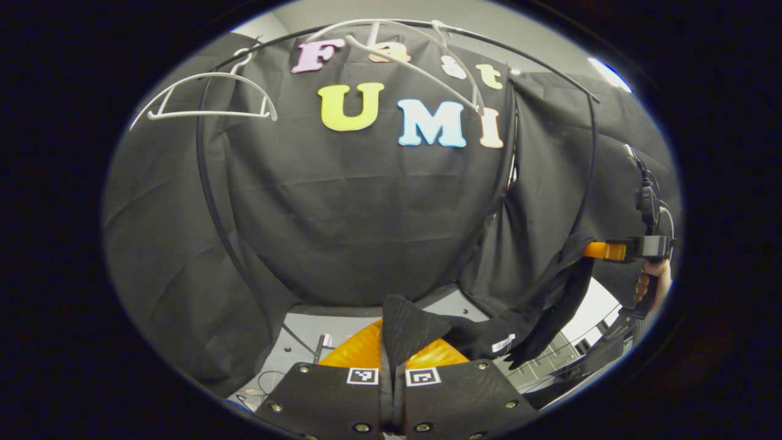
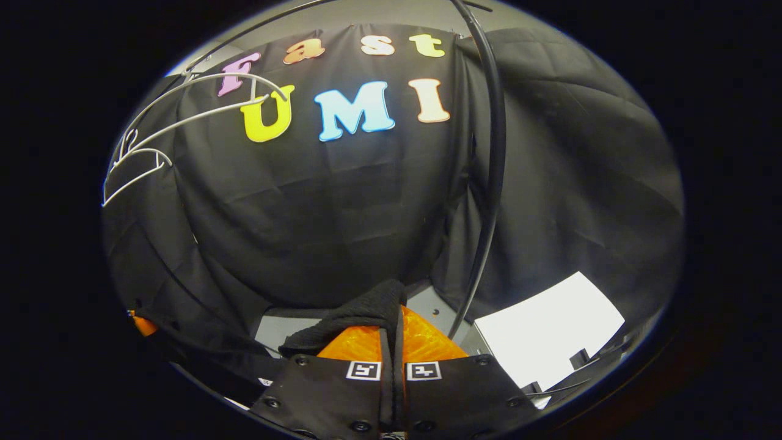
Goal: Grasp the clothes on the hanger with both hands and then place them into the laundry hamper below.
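Observation:
A black garment hangs stretched between both grippers, off the hangers. In the left gripper view, my left gripper is shut on one corner of it, and the cloth bunches over its orange fingers. The garment runs right to my right gripper, which a hand holds higher up. In the right gripper view, my right gripper is shut on a fold of the black garment, which trails down left toward the left gripper's orange finger. Bare white hangers hang on the rail above.
A black curved rail frames the booth, and a black pole rises just right of my right gripper. More white hangers hang at upper left. A white panel lies low on the right, above grey floor.

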